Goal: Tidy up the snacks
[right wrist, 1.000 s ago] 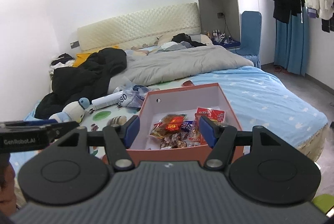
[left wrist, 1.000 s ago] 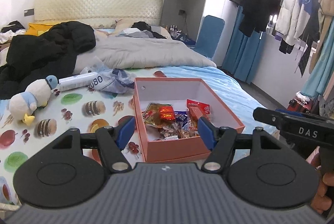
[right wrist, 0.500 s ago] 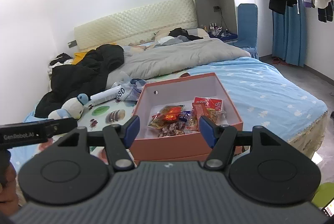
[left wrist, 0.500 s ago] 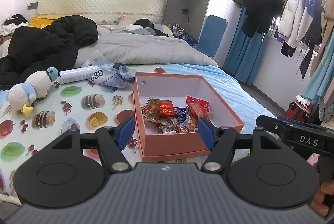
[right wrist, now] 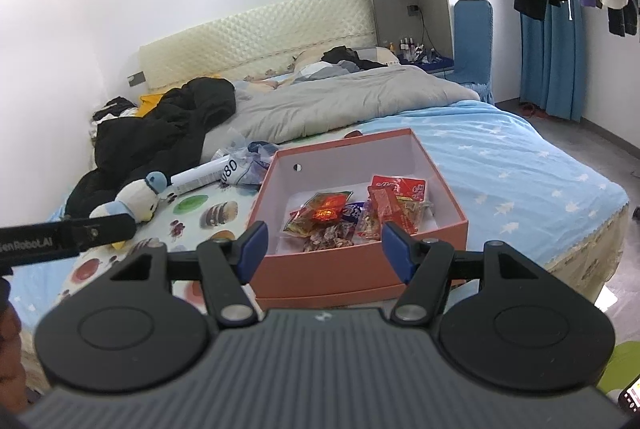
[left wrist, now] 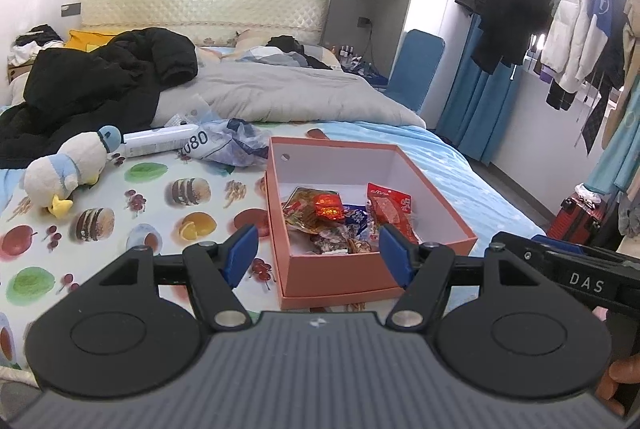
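Stage: While both grippers hang short of the box (left wrist: 340, 275) with nothing between their fingers, the work looks to sit either before the first pick or between picks; I cannot tell which.
Left gripper (left wrist: 318, 255): jaws wide and empty, aimed down at the box's near wall from in front of it.
Right gripper (right wrist: 322, 247): jaws wide and empty too, pointed at the same box from slightly further right.
Snacks (left wrist: 344, 217): a loose heap of wrappers on the floor of the box, crowded toward its near side, the far part bare.
Red pack (right wrist: 396, 197): lies on the right of the heap, partly over other wrappers.
Orange-red pack (right wrist: 324, 211): glossy, on the left of the heap, overlapping its neighbours.
Box: open, salmon-coloured, set on the bed (right wrist: 520, 169) at its near edge, seemingly nested in its lid.
Nearby clutter: a plush duck (left wrist: 66, 171) and a white tube (left wrist: 160, 145) lie well to the left on the printed sheet, apart from the box.
Next move, as I judge it: one gripper must clear the near wall, drop into the box and close on a single wrapper on top.
Watch for: thin, slippery film; overlapping packs may lift together.
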A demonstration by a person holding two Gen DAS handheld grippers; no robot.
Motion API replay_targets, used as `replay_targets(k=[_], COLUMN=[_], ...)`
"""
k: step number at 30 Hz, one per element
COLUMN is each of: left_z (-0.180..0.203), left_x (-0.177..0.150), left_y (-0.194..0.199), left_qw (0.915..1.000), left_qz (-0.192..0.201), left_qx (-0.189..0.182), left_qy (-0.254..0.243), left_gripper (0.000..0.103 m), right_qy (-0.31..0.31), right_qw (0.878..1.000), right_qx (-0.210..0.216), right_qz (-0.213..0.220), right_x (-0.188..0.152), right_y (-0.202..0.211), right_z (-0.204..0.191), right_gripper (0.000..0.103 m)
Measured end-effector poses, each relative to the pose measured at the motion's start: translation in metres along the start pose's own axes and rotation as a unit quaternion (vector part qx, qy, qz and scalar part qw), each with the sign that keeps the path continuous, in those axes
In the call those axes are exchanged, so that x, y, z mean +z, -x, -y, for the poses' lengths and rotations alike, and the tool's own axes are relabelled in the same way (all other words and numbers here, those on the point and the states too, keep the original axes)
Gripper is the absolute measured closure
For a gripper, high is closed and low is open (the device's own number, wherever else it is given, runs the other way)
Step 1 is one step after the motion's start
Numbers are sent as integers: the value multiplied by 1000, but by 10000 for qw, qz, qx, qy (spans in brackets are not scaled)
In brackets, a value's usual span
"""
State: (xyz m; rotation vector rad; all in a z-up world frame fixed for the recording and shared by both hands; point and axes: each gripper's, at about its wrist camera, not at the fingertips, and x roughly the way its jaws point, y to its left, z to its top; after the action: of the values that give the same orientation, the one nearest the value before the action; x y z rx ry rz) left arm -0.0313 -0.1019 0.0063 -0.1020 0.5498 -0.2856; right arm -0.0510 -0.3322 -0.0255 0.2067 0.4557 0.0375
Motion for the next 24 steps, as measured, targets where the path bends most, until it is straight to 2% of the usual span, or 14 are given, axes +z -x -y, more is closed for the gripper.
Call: replay_targets(k=[12, 19, 24], left_z=[1, -8, -13], left_x=[1, 7, 14], left_y=[-9, -31, -50], left_qw=[10000, 9999, 10000], left_qz=[-36, 88, 37], left_qx=[38, 68, 25], left_qy=[-37, -9, -25], left_gripper=[22, 20, 20], right_qy=[55, 73, 65], right_qw=[10000, 9999, 9999], right_qx=[-47, -94, -120], right_qz=[26, 44, 30], right_x=[1, -1, 1], right_y=[0, -15, -28], right_z=[4, 2, 5], right_gripper=[38, 38, 38])
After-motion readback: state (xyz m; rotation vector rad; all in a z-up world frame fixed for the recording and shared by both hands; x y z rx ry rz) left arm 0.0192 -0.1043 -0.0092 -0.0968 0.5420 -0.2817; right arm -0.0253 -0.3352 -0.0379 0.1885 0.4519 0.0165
